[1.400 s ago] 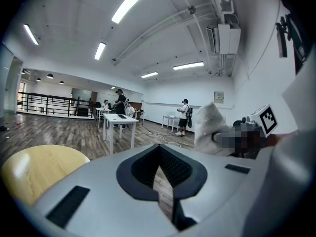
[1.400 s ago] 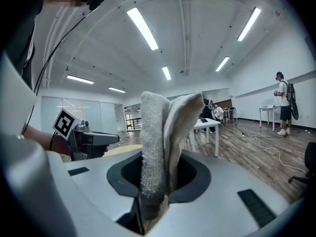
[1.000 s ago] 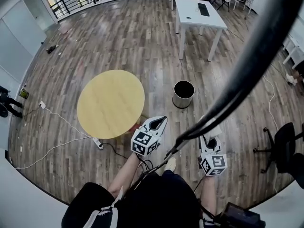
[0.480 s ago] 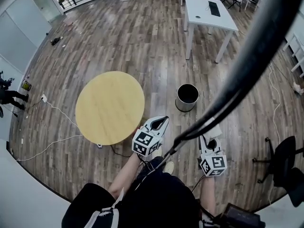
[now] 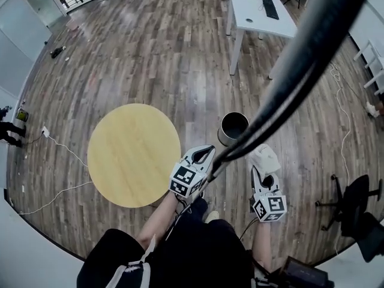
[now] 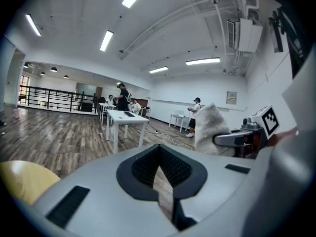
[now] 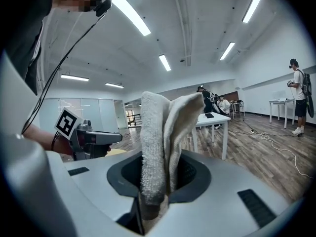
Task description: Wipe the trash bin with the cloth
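The trash bin (image 5: 233, 128), a round metal can with a dark inside, stands on the wood floor just beyond both grippers. My right gripper (image 5: 262, 171) is shut on a white cloth (image 5: 264, 158), whose folded end sticks up past the jaws (image 7: 160, 132). It hovers to the near right of the bin. My left gripper (image 5: 206, 152) is shut with nothing in it, its tip near the bin's left side. From the left gripper view the cloth (image 6: 211, 130) shows at the right. Neither gripper view shows the bin.
A round yellow table (image 5: 133, 155) stands at the left, close to the left gripper. A white table (image 5: 258, 11) is farther back, and a black chair (image 5: 357, 197) sits at the right. Cables (image 5: 60, 191) run over the floor. People stand far off in the room (image 6: 122, 97).
The person has stepped forward: the bin and the yellow table now lie closer to the grippers. Both grippers keep their pose, and the cloth stays in the right one.
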`<state>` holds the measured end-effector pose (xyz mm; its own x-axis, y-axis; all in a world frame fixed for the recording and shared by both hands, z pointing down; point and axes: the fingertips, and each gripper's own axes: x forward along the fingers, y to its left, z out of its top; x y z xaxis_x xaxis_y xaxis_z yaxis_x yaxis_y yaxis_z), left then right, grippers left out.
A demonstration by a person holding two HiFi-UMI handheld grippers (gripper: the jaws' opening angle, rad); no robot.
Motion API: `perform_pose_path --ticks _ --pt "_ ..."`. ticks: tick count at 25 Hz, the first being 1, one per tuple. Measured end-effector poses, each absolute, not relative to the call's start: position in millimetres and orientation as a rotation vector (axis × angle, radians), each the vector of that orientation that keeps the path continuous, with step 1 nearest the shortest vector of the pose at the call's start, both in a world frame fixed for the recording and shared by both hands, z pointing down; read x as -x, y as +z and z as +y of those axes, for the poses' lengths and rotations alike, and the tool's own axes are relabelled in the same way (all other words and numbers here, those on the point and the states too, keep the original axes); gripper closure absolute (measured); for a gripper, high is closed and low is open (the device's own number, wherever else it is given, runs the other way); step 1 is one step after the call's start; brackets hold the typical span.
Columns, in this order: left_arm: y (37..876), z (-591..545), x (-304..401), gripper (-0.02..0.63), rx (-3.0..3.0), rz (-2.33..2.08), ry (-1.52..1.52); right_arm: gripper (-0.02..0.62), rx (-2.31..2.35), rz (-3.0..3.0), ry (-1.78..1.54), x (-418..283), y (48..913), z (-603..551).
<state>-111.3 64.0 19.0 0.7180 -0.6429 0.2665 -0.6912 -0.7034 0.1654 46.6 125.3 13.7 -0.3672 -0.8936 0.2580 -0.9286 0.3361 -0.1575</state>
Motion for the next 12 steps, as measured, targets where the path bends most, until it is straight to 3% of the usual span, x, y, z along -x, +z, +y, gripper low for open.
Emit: perform_pose_path --ticks 12 --pt "65.7 -5.7 100.9 0.609 -2.662 -1.025 0.285 0.499 -1.584 -2.454 0.366 -39.6 51.3 46.8"
